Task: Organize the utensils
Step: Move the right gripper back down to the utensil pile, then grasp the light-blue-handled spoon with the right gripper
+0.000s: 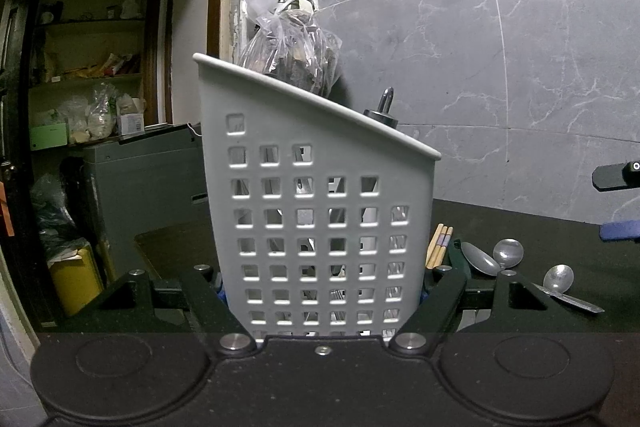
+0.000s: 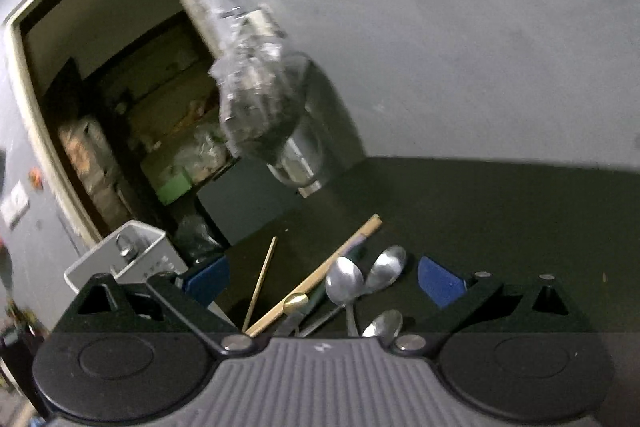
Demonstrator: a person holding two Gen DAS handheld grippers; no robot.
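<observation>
The left gripper (image 1: 322,291) is held level and low, facing the wall, its jaws clamped on the two sides of a grey holder (image 1: 316,211). The holder stands upright on the desk (image 1: 520,239) near its left edge, its slanted rim highest on the left. Through its square holes some utensils show inside; how many I cannot tell. A dark knob-topped handle (image 1: 382,113) rises above its rim.

The right gripper (image 2: 324,283) is tilted down over the utensils lying loose on the desk, its jaws wide apart with nothing between them. Its blue fingertips (image 2: 440,285) hang on either side of the pile. That view is blurred.

In the right wrist view three spoons lie together: two (image 2: 344,281) with bowls side by side and touching, and a third (image 2: 386,323) nearer the camera. One thin stick (image 2: 260,283) lies apart on the left, and a thicker pair of chopsticks (image 2: 320,275) runs diagonally beside the spoons. A brass-capped item (image 2: 295,303) and a dark green handle (image 2: 320,295) lie against the chopsticks.

In the left wrist view the same pile sits just right of the holder, where three spoon bowls (image 1: 508,253) and three chopstick ends (image 1: 438,247) can be counted.

A plastic bag (image 1: 292,47) hangs on the wall behind the holder.
</observation>
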